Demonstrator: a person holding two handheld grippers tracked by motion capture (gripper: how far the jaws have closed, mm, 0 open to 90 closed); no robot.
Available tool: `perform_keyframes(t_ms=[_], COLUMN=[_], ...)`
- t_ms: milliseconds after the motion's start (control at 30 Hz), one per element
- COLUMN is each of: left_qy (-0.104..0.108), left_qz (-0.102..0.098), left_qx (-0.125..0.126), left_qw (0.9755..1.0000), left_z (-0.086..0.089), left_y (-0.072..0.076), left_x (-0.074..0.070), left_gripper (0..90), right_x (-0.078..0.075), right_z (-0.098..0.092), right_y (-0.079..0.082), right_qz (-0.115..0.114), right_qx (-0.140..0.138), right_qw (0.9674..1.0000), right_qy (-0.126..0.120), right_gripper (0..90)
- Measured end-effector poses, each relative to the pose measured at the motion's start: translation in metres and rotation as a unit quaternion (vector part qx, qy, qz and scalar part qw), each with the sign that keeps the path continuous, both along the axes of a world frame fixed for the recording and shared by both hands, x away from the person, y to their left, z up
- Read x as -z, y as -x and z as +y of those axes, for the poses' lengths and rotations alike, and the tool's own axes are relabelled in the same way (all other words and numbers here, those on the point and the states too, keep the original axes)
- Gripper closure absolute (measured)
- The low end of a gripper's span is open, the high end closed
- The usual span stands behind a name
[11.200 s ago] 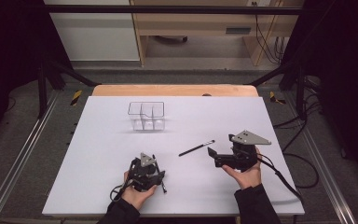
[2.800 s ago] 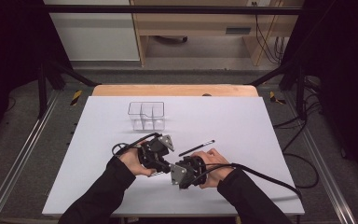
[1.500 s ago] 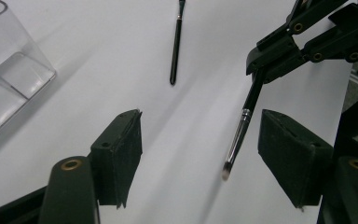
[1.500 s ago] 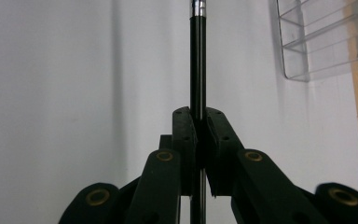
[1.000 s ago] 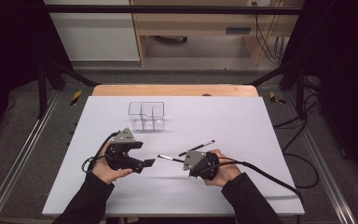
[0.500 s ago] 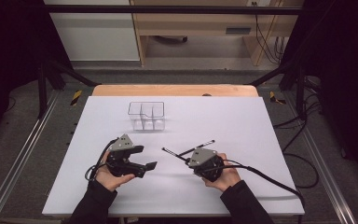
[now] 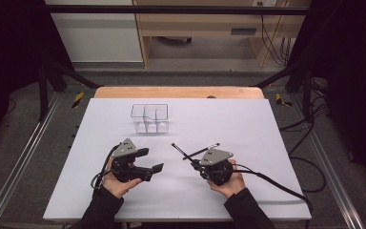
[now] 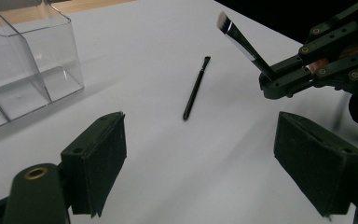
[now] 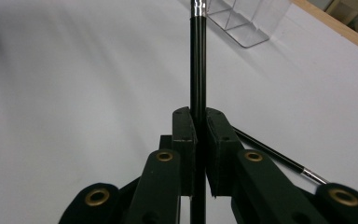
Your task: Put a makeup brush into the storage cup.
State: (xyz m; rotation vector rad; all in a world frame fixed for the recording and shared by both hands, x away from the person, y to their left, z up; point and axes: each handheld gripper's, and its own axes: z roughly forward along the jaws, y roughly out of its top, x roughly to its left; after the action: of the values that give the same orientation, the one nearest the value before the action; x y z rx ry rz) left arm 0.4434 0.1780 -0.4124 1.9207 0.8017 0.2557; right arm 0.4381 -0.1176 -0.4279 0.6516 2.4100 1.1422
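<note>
My right gripper (image 7: 196, 164) is shut on the black handle of a makeup brush (image 7: 183, 153), whose angled bristle tip (image 8: 223, 21) points up and left toward the far side. In the right gripper view the jaws (image 9: 198, 116) clamp the handle (image 9: 196, 60) tightly. A second black brush (image 7: 201, 150) lies flat on the white table just beyond that gripper, also seen as a thin stick (image 8: 196, 88). At the left my left gripper (image 7: 151, 160) rests low, open, with nothing between its pads (image 8: 100, 163). A clear divided organizer (image 7: 150, 117) stands farther back.
The white tabletop (image 7: 267, 124) has a wooden strip along its far edge (image 7: 176, 92). Each gripper trails a black cable toward the near side. The organizer (image 8: 23, 70) stands close to the left gripper's left jaw; it also shows at the top (image 9: 247, 18).
The grippers, close together in the middle earlier, have drawn apart. In the last second the brush tip in the right gripper swung from pointing left to pointing up and away. The left hand barely moved.
</note>
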Motion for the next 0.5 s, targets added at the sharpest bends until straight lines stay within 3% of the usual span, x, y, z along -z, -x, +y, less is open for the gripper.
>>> perform_keyframes(t_ms=[233, 500], left_qy=[0.025, 0.069], left_qz=[0.001, -0.006], left_qx=[-0.014, -0.021], left_qw=[0.9996, 0.9974], left_z=[-0.006, -0.012], left_y=[0.0, 0.0], left_x=[0.004, 0.001], left_gripper=[16.1, 17.0], right_x=[0.003, -0.004], right_z=[0.001, -0.001], right_y=[0.001, 0.005], right_qz=[0.001, -0.005], right_qx=[0.016, 0.024], right_qw=[0.9998, 0.9982], right_qy=[-0.014, -0.055], right_gripper=[83.7, 83.7])
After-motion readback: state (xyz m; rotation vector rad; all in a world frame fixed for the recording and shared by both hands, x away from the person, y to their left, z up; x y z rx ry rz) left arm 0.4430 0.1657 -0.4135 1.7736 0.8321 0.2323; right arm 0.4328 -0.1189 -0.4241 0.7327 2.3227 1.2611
